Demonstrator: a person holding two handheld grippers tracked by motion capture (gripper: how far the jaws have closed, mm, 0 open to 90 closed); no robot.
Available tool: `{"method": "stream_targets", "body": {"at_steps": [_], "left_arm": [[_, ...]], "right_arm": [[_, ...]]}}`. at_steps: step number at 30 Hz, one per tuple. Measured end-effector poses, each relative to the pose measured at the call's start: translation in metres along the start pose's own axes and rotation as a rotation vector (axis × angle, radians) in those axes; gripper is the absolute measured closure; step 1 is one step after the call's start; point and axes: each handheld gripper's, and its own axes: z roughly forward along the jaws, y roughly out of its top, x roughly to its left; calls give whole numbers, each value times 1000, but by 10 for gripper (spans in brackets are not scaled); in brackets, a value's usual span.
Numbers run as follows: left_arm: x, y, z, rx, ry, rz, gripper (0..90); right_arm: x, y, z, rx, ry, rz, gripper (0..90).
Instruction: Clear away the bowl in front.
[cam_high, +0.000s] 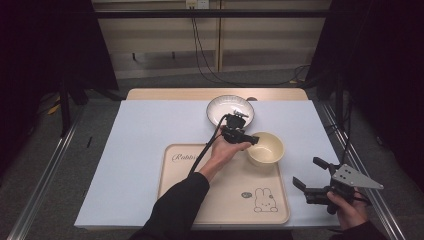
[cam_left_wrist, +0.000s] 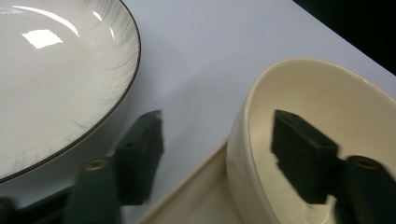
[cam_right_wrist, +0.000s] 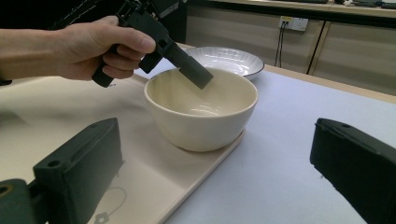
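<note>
A cream bowl (cam_high: 265, 148) stands on the far right corner of a beige tray (cam_high: 225, 195) printed with a rabbit. My left gripper (cam_high: 252, 139) is open and straddles the bowl's near rim. In the left gripper view, one jaw hangs inside the bowl (cam_left_wrist: 327, 93) and the other outside it, above the tray's edge (cam_left_wrist: 196, 196). Neither jaw presses the rim. My right gripper (cam_high: 309, 172) is open and holds nothing, near the table's right edge. It faces the bowl (cam_right_wrist: 201, 119) from a distance.
A white ribbed plate with a dark rim (cam_high: 230, 110) lies just behind the bowl on the pale blue table cover (cam_high: 145, 140). The left gripper's cable (cam_high: 202, 155) trails back over the tray. Metal rails run along both table sides.
</note>
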Motion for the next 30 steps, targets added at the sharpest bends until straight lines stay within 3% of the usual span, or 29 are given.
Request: {"method": "stream_targets", "body": {"at_steps": [3, 4, 6, 7, 8, 12, 16, 18, 22, 23, 27, 28, 30], "left_arm": [[0, 0, -1, -17, 0, -7, 197], [1, 0, -2, -16, 4, 2, 122], [1, 1, -3, -25, 5, -4, 62], [1, 1, -4, -34, 8, -11, 62], [1, 0, -6, -45, 8, 12, 39], [-1, 0, -11, -67, 16, 33, 25], [-1, 0, -20, -87, -7, 39, 26], [-1, 0, -25, -99, 17, 41, 26], [-1, -4, -36, -131, 33, 88, 25], [-1, -6, -43, -158, 55, 106, 26], [1, -8, -52, -178, 62, 117, 21], [2, -9, -56, -187, 89, 118, 21], [3, -12, -62, -196, 83, 127, 24]], "right_arm": [[0, 0, 0, 0, -5, 2, 18], [0, 0, 0, 0, -4, 2, 18], [0, 0, 0, 0, -4, 2, 18], [0, 0, 0, 0, -4, 2, 18], [0, 0, 0, -1, -5, 0, 18], [-1, 0, 0, -2, -7, -1, 18], [0, 0, 0, 1, -5, 1, 18], [-1, 0, 0, -1, -6, -3, 18], [-1, 0, 0, -5, -5, -4, 17], [-1, 0, 0, -5, -6, -3, 17], [0, 1, 1, -6, -13, -5, 17], [0, 1, 1, -7, -11, -4, 17], [0, 1, 1, -7, -10, -3, 17]]}}
